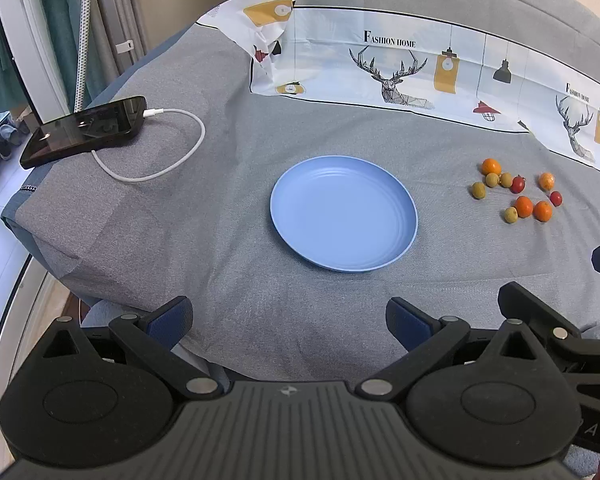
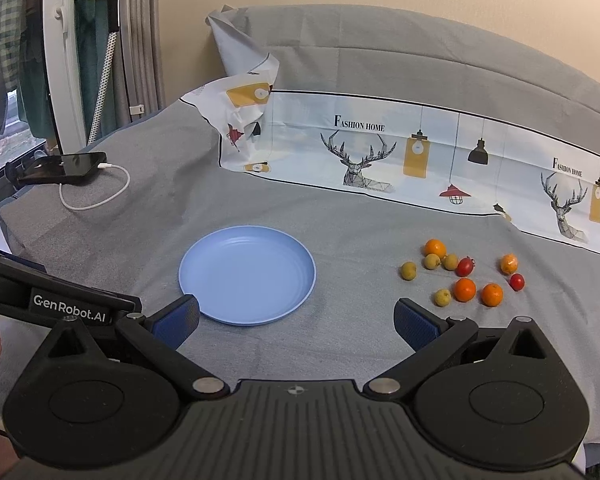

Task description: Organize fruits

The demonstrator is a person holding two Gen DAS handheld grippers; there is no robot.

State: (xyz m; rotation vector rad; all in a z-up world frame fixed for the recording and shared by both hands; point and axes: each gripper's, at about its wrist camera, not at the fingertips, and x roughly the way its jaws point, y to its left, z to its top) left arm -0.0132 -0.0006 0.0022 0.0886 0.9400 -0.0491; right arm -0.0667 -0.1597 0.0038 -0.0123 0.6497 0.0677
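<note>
Because the loose cluster of small round fruits (image 2: 465, 274), orange, yellow-green and red, lies ahead and to the right of the right gripper (image 2: 296, 322), that hand looks the nearer one for a first pick. From the left gripper (image 1: 290, 322) the same cluster (image 1: 517, 194) sits far off to the right, well past the round pale-blue plastic plate (image 1: 399, 248), which lies almost straight ahead of it. The right gripper's blue-padded fingers (image 2: 413, 326) are spread wide with nothing between them; the left gripper's fingers (image 1: 168, 320) are likewise spread and empty. The fruits rest on the grey bedcover (image 2: 339, 344), well apart from the plate (image 2: 303, 284), which holds nothing yet. Nearest the right fingers is a yellow-green fruit (image 2: 442, 297), just beside an orange one (image 2: 465, 289). The fruits are round, so no approach angle matters; I judge the move to be a reach forward and rightward. A black phone (image 1: 84, 130) on a white cable (image 1: 168, 168) lies at far left, clear of the work.
</note>
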